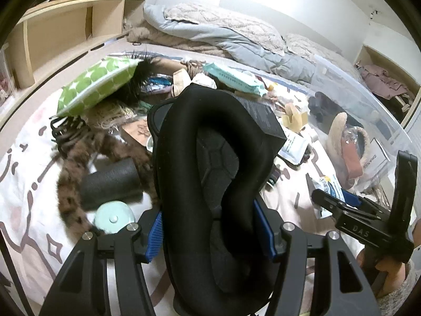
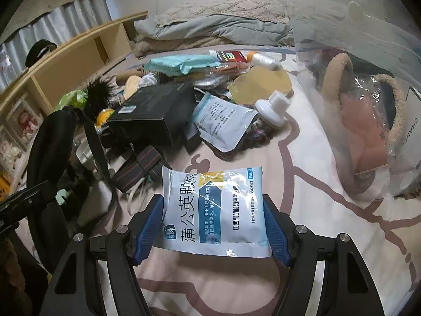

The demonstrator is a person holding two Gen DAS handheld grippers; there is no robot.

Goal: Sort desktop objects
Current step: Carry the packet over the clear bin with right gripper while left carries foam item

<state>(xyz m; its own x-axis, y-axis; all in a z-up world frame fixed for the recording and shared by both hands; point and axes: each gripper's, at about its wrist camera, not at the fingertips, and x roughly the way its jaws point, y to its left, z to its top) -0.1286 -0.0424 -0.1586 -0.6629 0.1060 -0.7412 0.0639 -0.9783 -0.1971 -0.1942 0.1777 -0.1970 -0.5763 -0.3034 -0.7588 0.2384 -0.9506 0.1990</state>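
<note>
Sachet between closing right jaws (pads apparently touching its edges).

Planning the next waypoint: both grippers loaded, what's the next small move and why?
Probably carry the right gripper toward the clear plastic bin on its right. Its blue fingers pinch the white-and-blue medicine sachet above the bedsheet, and the bin already holds sorted items.

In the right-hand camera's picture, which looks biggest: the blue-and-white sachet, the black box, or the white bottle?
1. Sachet, though it is nearest the camera, which inflates it.
2. Black box.
3. White bottle, clearly smallest.
</note>
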